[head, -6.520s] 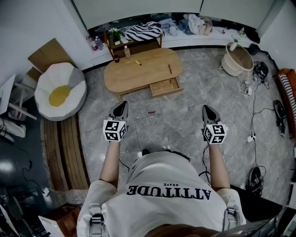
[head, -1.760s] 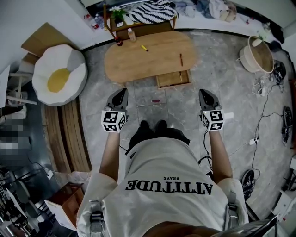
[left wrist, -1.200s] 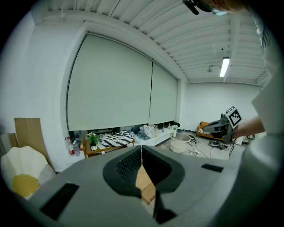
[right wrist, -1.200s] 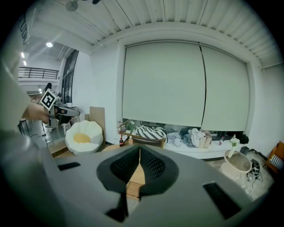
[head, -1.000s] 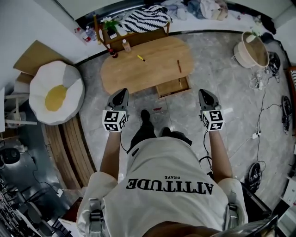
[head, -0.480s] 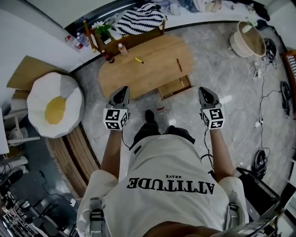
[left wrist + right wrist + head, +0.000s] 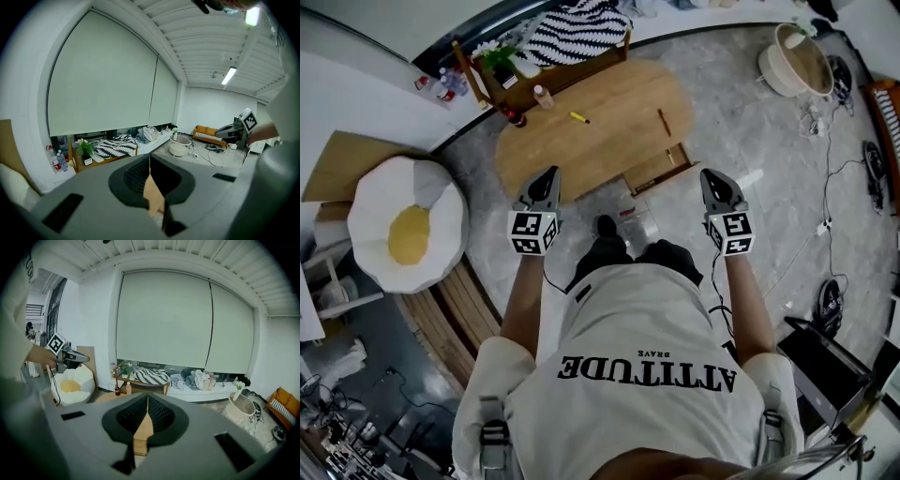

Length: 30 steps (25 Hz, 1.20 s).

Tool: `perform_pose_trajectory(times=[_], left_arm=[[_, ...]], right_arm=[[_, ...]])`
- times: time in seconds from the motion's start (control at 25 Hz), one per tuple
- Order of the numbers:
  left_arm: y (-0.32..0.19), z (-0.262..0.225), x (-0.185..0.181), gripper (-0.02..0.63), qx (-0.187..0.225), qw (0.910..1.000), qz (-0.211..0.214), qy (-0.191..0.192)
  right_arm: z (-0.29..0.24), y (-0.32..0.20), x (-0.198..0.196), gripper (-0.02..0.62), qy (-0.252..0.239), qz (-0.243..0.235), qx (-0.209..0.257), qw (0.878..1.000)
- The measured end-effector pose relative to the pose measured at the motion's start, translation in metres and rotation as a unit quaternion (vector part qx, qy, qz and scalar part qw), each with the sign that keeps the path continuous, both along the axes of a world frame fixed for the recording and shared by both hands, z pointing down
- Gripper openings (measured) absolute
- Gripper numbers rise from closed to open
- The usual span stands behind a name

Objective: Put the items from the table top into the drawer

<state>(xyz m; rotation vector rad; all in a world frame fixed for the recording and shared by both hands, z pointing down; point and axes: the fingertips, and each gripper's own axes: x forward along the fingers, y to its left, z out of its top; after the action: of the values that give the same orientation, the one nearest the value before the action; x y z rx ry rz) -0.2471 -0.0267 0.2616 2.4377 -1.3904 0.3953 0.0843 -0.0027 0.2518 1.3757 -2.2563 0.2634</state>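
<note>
1. The room is a cluttered living space with a grey marble floor (image 7: 750, 122). An egg-shaped cushion (image 7: 408, 225) lies at the left of the head view, a low shelf (image 7: 487, 80) carrying a striped cloth (image 7: 572, 23) sits at the top, and a pale basket (image 7: 797, 58) at the upper right.
2. The oval wooden desk (image 7: 600, 150) sits in the upper middle of the frame, just past the person's feet.
3. Its drawer (image 7: 661, 169) stands pulled out at the desk's lower right edge, ready to be filled.
4. The left claw (image 7: 549, 173) and right claw (image 7: 710, 174) are held level with each other on either side of the body. Both are pinched narrow and carry nothing, with no item between their jaws.
5. The things to move are a pale bottle (image 7: 545, 97), a yellow marker (image 7: 579, 118) and a brown stick (image 7: 662, 121). All three lie on the desk, well apart from both claws.
6. This looks like the approach step, with no pick begun. The next move calls for spreading one claw wide and lowering it over the nearest item, probably the brown stick beside the drawer.
</note>
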Motion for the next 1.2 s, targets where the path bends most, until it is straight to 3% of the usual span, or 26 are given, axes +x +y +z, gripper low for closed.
perform_pose_trajectory(times=[0.28,0.64,1.2], left_arm=[[-0.024,0.014,-0.011,0.023,-0.007,0.9999,0.014,0.004],[-0.040,0.024,0.004,0.023,-0.019,0.9995,0.024,0.005],[-0.057,0.035,0.059,0.023,-0.028,0.9991,-0.030,0.008]], right_arm=[[0.006,-0.010,-0.021,0.021,0.009,0.003,-0.007,1.000],[0.016,-0.018,-0.014,0.021,0.011,0.005,-0.021,1.000],[0.046,-0.070,0.017,0.021,-0.002,-0.067,-0.060,0.996]])
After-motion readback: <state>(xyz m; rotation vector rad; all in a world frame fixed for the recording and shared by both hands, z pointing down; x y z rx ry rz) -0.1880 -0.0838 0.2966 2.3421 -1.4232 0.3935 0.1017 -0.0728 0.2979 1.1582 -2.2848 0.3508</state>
